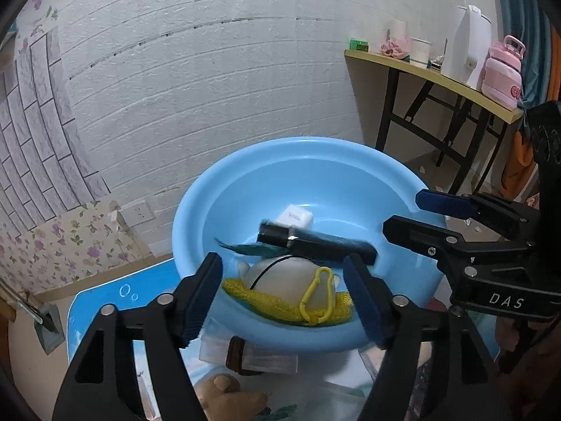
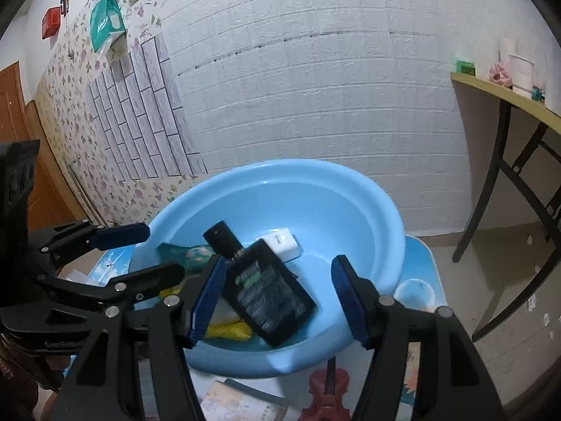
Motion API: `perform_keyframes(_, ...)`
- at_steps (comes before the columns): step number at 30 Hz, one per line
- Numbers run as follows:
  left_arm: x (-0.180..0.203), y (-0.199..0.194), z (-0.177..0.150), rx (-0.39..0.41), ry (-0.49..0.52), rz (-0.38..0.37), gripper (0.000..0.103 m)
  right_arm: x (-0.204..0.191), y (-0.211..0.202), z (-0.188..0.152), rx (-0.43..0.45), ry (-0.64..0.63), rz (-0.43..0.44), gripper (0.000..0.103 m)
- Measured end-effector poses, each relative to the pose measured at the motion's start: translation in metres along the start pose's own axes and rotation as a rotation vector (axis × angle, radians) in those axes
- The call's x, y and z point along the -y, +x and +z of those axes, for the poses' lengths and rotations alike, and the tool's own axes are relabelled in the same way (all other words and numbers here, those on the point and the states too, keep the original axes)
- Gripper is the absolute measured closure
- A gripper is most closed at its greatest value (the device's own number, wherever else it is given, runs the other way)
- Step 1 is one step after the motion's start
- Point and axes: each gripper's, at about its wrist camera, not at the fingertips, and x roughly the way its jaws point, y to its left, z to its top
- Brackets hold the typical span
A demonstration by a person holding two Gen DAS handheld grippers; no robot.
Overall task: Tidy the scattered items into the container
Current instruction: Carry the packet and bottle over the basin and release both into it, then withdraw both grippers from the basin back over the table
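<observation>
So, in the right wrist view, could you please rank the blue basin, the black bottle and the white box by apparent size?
1. Round blue plastic basin
2. Flat black bottle, lying nearer the camera, which may flatter it
3. Small white box

The basin (image 1: 308, 175) is left open from above at its far half; its near half is filled by a bottle (image 2: 266, 291), net (image 1: 280, 303) and box (image 1: 294, 218).
</observation>
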Motion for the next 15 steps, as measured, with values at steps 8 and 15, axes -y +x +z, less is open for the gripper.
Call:
perform_keyframes(8,-0.006,-0.02,-0.014,0.007,-0.036,0.016,0.017,-0.008,-0.015,-0.005,-0.006,-0.006,0.0,0.04)
perform_keyframes(15,-0.015,-0.043,-0.028,0.028,-0.07,0.036,0.008,-0.023,-0.026,-0.013,-0.035,-0.034,0.002,0.04)
